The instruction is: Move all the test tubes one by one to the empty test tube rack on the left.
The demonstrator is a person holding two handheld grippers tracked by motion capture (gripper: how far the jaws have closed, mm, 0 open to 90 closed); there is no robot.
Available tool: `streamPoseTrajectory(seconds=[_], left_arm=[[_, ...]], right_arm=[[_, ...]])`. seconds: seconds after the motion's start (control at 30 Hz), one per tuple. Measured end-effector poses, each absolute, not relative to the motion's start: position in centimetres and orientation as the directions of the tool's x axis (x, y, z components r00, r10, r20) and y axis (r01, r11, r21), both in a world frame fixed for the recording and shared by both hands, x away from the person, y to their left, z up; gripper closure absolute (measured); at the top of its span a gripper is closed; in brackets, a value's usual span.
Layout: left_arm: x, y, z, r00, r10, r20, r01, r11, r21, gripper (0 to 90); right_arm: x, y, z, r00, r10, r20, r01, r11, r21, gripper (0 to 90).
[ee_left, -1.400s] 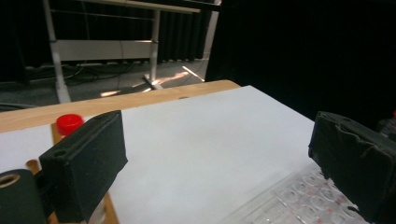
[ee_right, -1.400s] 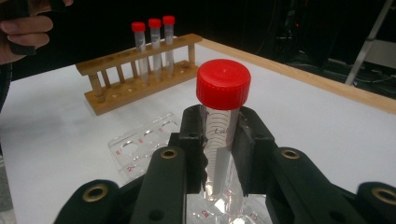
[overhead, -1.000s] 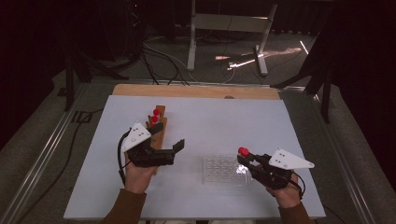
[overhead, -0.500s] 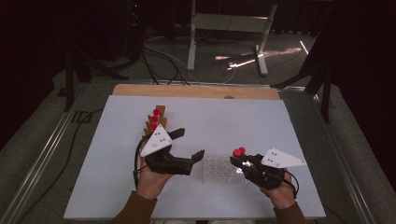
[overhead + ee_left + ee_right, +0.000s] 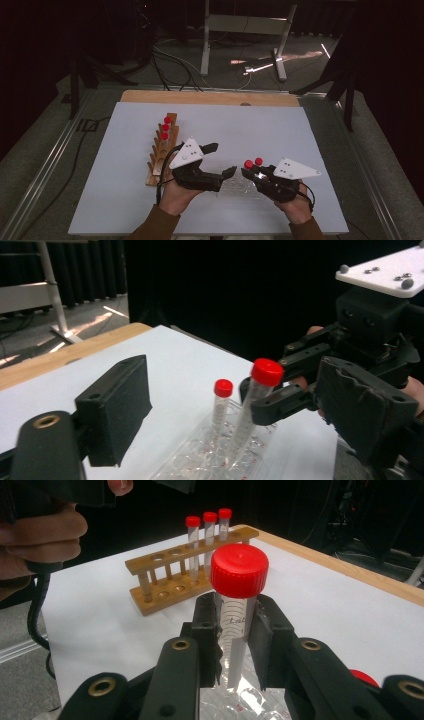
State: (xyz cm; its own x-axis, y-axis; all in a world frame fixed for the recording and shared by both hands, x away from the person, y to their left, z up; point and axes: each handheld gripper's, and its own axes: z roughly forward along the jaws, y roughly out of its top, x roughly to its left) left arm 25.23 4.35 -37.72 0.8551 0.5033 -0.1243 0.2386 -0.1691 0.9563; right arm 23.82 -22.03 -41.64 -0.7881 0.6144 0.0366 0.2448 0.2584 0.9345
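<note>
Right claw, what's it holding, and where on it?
The right claw grips a red-capped tube by its clear body, just below the cap.

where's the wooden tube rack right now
In the high view the wooden rack lies on the white table's left half, just beyond the left claw, with three red-capped tubes at its far end.

Dark curtained room, grey floor (image 5: 45, 165), metal stand (image 5: 240, 30), floor cables (image 5: 175, 55)

Overhead view; two close tongs-mounted views
</note>
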Motion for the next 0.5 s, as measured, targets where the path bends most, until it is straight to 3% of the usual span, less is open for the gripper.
streamPoseTrajectory(seconds=[0.3, 0.5], left_arm=[[25.3, 2.0, -38.3, 0.871, 0.481, -0.096, 0.234, -0.235, 0.944, 30.3], [25.8, 1.1, -38.8, 0.880, 0.462, -0.111, 0.242, -0.236, 0.941, 48.7]], right_arm=[[23.8, -21.3, -41.8, -0.800, 0.599, 0.037, 0.246, 0.271, 0.931, 74.6], [23.7, -21.2, -41.8, -0.806, 0.590, 0.037, 0.244, 0.274, 0.930, 74.6]])
